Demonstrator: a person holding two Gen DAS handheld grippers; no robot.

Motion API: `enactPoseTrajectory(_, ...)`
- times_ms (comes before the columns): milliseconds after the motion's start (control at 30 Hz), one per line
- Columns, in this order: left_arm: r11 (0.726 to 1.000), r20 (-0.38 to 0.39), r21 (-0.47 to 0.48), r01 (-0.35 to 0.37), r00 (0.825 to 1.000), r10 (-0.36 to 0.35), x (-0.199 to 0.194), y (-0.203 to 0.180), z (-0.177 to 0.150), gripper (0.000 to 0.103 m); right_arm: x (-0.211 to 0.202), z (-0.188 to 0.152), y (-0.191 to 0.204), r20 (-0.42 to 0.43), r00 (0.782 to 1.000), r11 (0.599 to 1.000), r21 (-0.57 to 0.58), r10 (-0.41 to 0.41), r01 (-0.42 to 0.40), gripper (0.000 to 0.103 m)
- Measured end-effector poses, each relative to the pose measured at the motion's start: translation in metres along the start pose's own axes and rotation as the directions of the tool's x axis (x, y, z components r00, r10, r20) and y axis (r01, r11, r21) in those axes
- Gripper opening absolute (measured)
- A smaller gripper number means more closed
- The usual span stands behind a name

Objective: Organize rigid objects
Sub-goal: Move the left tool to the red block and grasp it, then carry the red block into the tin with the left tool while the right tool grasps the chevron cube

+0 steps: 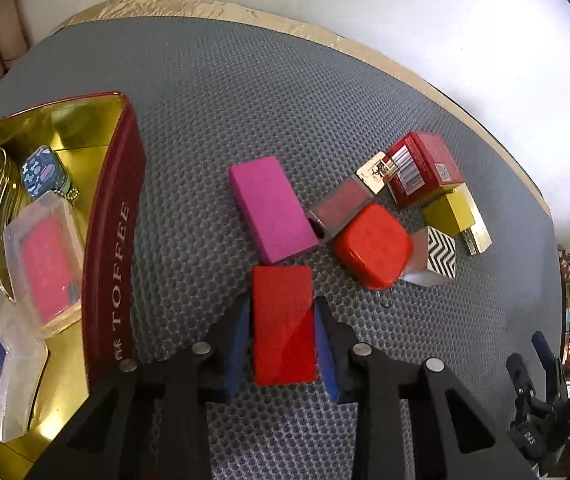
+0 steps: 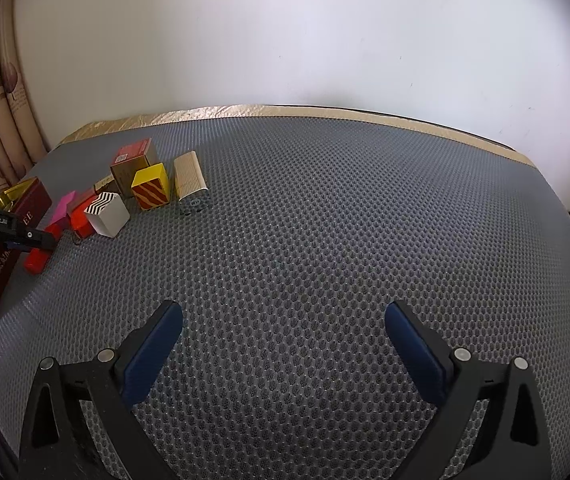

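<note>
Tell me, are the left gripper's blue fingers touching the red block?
Touching. The left wrist view shows the left gripper with both blue fingers pressed flush against the red block.

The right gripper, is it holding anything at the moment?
No, the right gripper has its jaws spread wide with only bare gray mat between them.

- 1 red toffee tin (image 1: 113, 240)
- 2 clear plastic cases (image 1: 45, 264) in tin
- 1 blue patterned mini tin (image 1: 43, 172)
- 2 flat blocks on mat: 1 magenta (image 1: 271, 208), 1 red (image 1: 285, 324)
- 1 red rounded case (image 1: 373, 246)
- 1 zigzag box (image 1: 439, 256)
- 1 yellow box (image 1: 451, 212)
- 2 grippers (image 2: 283, 332)
</note>
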State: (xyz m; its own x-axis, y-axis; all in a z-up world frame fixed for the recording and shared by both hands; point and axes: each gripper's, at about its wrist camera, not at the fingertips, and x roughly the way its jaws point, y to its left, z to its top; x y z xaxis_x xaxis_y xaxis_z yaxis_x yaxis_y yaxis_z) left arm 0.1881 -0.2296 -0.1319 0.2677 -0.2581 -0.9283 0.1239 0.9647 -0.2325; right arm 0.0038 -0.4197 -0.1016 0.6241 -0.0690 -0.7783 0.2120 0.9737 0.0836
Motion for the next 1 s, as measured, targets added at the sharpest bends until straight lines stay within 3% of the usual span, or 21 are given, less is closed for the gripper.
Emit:
enactPoseTrajectory(233,0.998,0.033,0.063,-0.005,0.999,0.003,-0.02,-0.006,-0.034,0.031,-0.009,0.0,0.002,0.03,1.0,1.0,-0.003,0.005,-0.005,0.101)
enactPoseTrajectory(400,0.995,0.08,0.101,0.026,0.996,-0.035,-0.052,-0.01,-0.056,0.031,-0.028,0.016,0.036,0.076,0.978,0.978,-0.09,0.193,-0.186,0.101)
enactPoseTrajectory(533,0.993,0.096,0.105,0.059,0.993,-0.069,-0.081,0.005,-0.071,0.031,-0.028,0.039,0.087,0.056,0.939,0.909,-0.278,0.338,-0.311,0.1)
enactPoseTrajectory(633,0.993,0.104,0.089,0.081,0.991,-0.09,-0.097,0.017,-0.077,0.031,-0.011,0.056,0.12,-0.026,0.928,0.836,-0.426,0.371,-0.346,0.079)
enactPoseTrajectory(700,0.993,0.112,0.083,0.088,0.989,-0.097,-0.106,0.018,-0.08,0.031,0.007,0.065,0.136,-0.117,0.921,0.786,-0.488,0.372,-0.379,0.054)
enactPoseTrajectory(767,0.993,0.124,0.083,0.081,0.988,-0.091,-0.114,0.02,-0.082,0.031,0.019,0.071,0.144,-0.165,0.919,0.754,-0.53,0.357,-0.388,0.047)
enactPoseTrajectory(933,0.991,0.134,0.088,0.096,0.985,-0.108,-0.124,0.029,-0.084,0.031,0.04,0.084,0.156,-0.244,0.918,0.685,-0.611,0.314,-0.397,0.047)
enactPoseTrajectory(1000,0.991,0.129,0.087,0.099,0.986,-0.11,-0.132,0.036,-0.084,0.031,0.048,0.088,0.16,-0.285,0.906,0.663,-0.617,0.314,-0.424,0.047)
